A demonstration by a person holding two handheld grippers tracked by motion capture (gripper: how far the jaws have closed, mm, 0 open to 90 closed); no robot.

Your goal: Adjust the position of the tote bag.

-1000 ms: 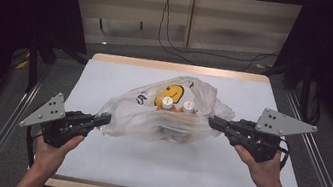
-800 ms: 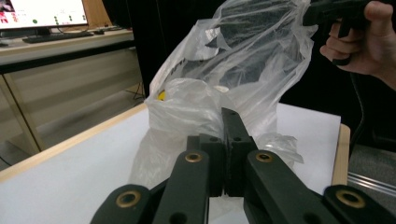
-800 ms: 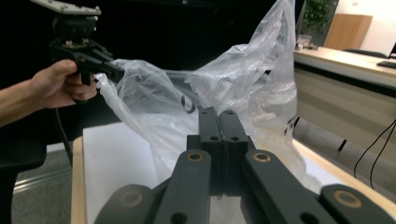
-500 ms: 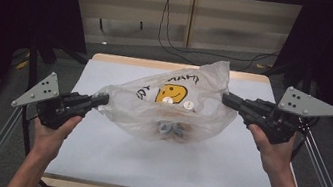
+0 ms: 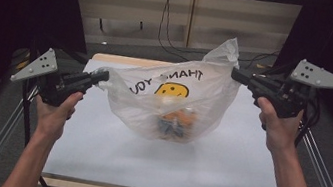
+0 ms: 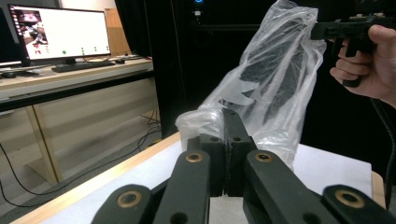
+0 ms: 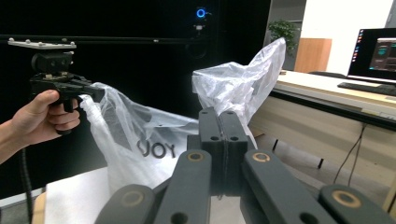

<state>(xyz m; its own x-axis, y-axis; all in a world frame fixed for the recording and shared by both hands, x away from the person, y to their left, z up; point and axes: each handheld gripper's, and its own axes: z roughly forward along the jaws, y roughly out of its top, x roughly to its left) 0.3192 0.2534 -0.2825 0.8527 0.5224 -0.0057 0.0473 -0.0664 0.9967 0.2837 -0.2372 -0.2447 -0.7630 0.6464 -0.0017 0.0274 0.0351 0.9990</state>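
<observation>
Item: plastic bag [image 5: 173, 99], thin, translucent, printed with a smiley face; hangs above the white worktop [image 5: 153, 162] between both tongs. Contents: small items [image 5: 175, 122] sagging at its bottom, unidentifiable. Left tongs [image 5: 99, 76]: closed on one bag edge. Right tongs [image 5: 235, 75]: closed on the opposite edge. Handling, judged: soft, slippery, tear-prone film; best held by bunched rim.

It looked like a lab or office: black curtains [image 5: 10, 13] ringed the table [image 5: 152, 167], with a lit monitor [image 6: 58, 32] on a desk [image 6: 70, 77].
</observation>
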